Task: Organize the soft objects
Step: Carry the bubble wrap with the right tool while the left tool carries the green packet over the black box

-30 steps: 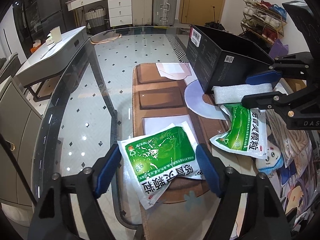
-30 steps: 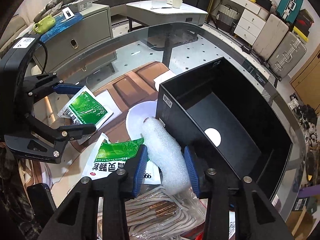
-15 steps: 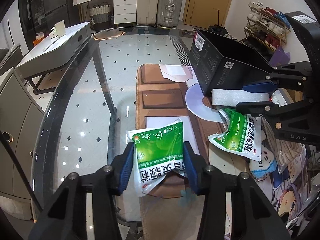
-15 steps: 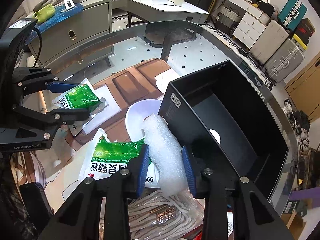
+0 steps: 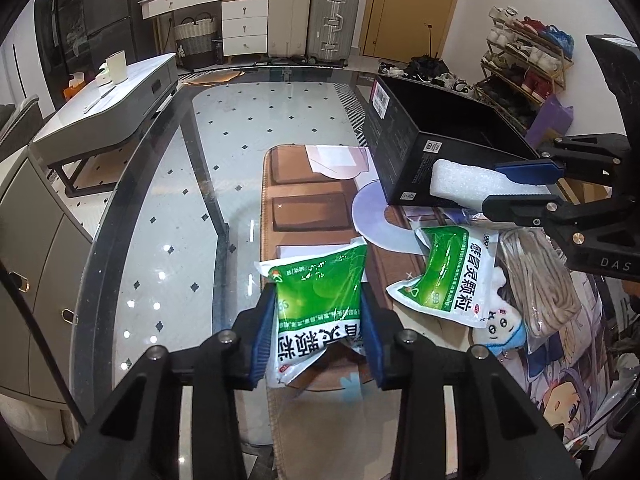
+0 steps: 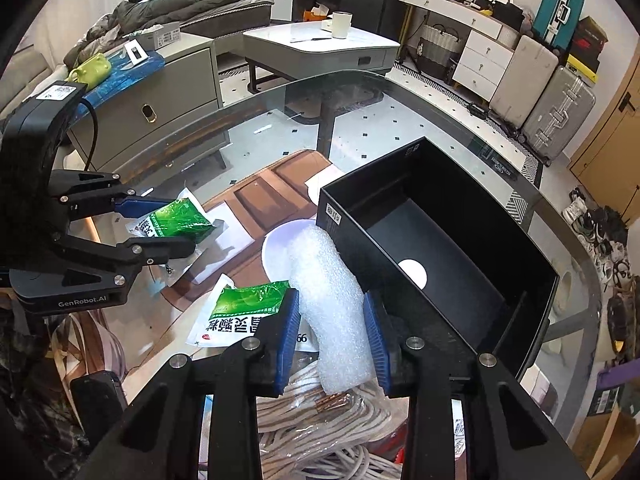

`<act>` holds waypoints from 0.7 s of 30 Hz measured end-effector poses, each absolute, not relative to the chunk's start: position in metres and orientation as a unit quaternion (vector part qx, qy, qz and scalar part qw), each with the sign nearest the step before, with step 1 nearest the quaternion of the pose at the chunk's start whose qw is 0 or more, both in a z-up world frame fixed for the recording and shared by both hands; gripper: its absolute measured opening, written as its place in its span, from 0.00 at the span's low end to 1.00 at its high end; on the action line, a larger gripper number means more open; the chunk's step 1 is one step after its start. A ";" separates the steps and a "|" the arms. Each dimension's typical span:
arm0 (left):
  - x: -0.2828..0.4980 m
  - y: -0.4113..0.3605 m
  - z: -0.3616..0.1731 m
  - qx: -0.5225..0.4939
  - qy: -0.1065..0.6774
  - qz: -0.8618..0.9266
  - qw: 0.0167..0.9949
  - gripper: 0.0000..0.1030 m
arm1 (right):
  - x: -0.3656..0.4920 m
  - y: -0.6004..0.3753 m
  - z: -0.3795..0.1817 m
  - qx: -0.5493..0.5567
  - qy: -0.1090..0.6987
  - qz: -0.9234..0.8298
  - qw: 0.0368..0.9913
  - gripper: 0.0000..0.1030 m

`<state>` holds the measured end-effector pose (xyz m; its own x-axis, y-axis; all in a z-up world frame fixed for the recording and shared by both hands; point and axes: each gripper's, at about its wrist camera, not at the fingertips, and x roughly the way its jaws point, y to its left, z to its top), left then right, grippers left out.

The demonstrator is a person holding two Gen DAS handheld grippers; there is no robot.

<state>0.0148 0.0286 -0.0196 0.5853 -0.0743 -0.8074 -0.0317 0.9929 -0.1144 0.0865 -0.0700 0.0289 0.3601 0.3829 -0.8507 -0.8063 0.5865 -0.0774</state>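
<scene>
Glass table (image 5: 168, 184): we count two green sachets, one foam roll (image 6: 332, 312), one black box (image 6: 440, 240). Left gripper (image 5: 318, 332), angled down, has just closed on the lower-centre green sachet (image 5: 316, 304); right gripper (image 6: 332, 336) squeezes the foam roll.

The left wrist camera sits just behind its own blue pads, close above the near edge of the glass table (image 5: 160, 184), and looks steeply down and across it toward the suitcases (image 5: 312, 20) and the door. The right wrist camera, equally close and tilted down, faces the far edge, the black box (image 6: 440, 240) and a grey cabinet (image 6: 160, 108) beyond. Both views share the table's middle: the box, the brown mat (image 5: 304, 204) and each other's gripper.
</scene>
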 end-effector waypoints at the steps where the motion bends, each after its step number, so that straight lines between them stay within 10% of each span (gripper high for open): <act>1: 0.015 0.027 -0.018 -0.056 0.454 -0.013 0.889 0.36 | 0.086 -0.074 0.031 -0.245 0.420 0.378 0.788 0.32; 21: 0.025 0.001 0.005 -0.017 0.432 -0.037 0.901 0.36 | 0.079 -0.170 0.050 -0.123 0.402 0.326 0.847 0.32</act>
